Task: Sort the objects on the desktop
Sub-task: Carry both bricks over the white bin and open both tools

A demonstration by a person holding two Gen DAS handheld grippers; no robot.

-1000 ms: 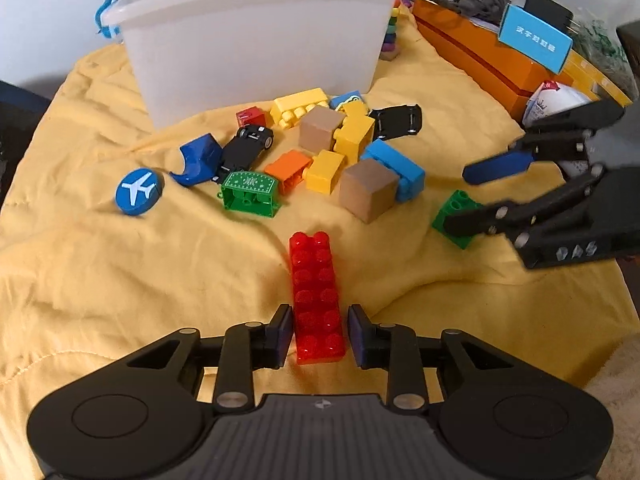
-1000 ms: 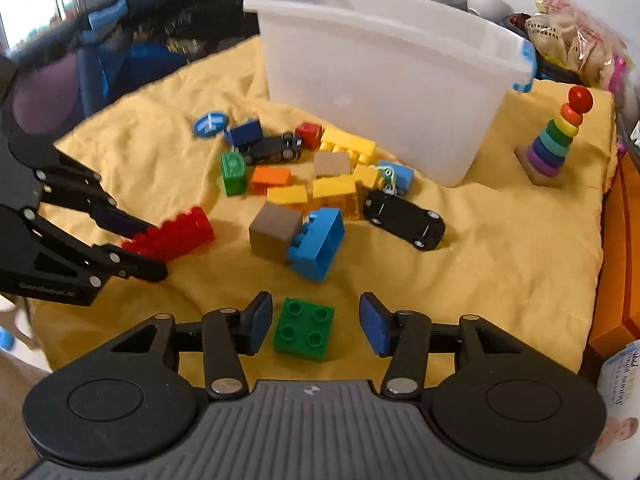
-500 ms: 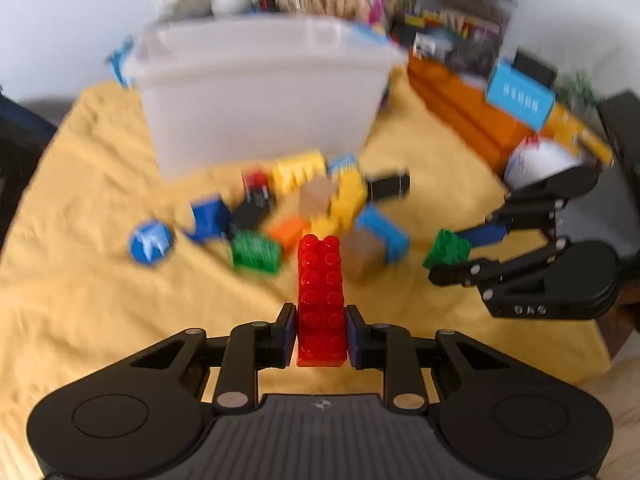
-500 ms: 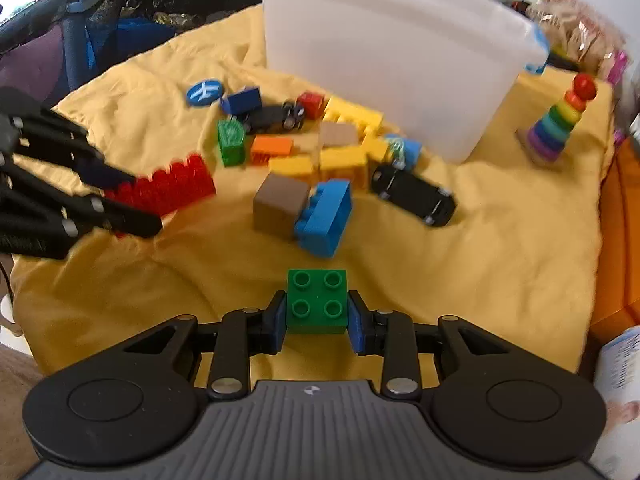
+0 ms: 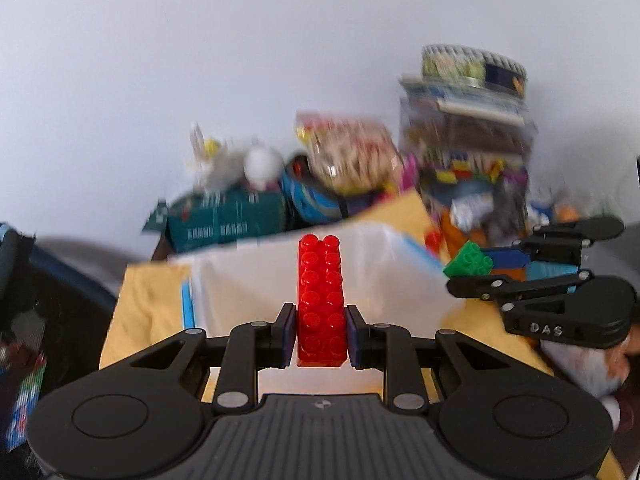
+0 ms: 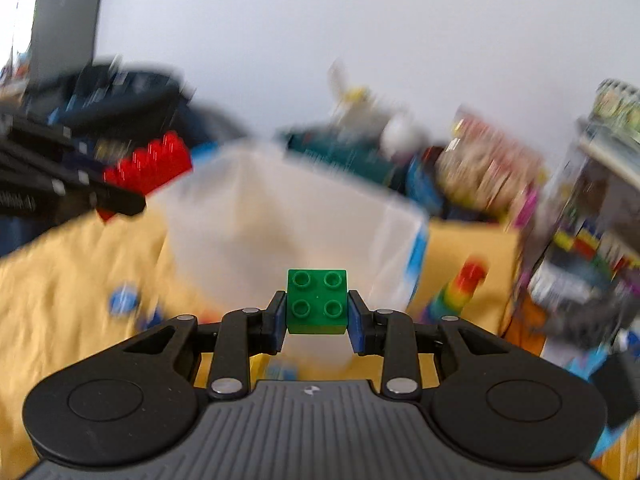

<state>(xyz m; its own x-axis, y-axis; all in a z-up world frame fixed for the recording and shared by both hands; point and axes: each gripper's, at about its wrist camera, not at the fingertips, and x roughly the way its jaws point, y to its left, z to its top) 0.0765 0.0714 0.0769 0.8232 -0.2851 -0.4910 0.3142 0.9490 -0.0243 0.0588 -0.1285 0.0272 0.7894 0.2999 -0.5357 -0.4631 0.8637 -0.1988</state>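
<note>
Left claw (image 5: 321,334): closed on a long red brick (image 5: 321,300), gripped at its near end between the blue pads; the brick stands centre frame, studs facing the camera. One second earlier it lay on the yellow cloth between open pads; it is now lifted clear, in front of the clear plastic bin (image 5: 372,264).

Right claw (image 6: 317,322): closed on a small green brick (image 6: 317,302) of four studs, held low at centre frame. One second earlier the brick lay on the cloth between wide pads; it is now raised before the bin. In the left view the same claw and green brick are seen at right of frame.

Since the earlier frames both views have tilted upward: the loose pile of blocks and toy cars is lost from the left view and reduced to blur at lower left of the right view.

Surface: table covered by yellow cloth (image 6: 52,280), rumpled. A rainbow stacking toy (image 6: 464,284) is set right of the bin.

Room: plain pale wall (image 5: 240,60); blurred boxes, bags and stacked toy packaging behind the bin.
</note>
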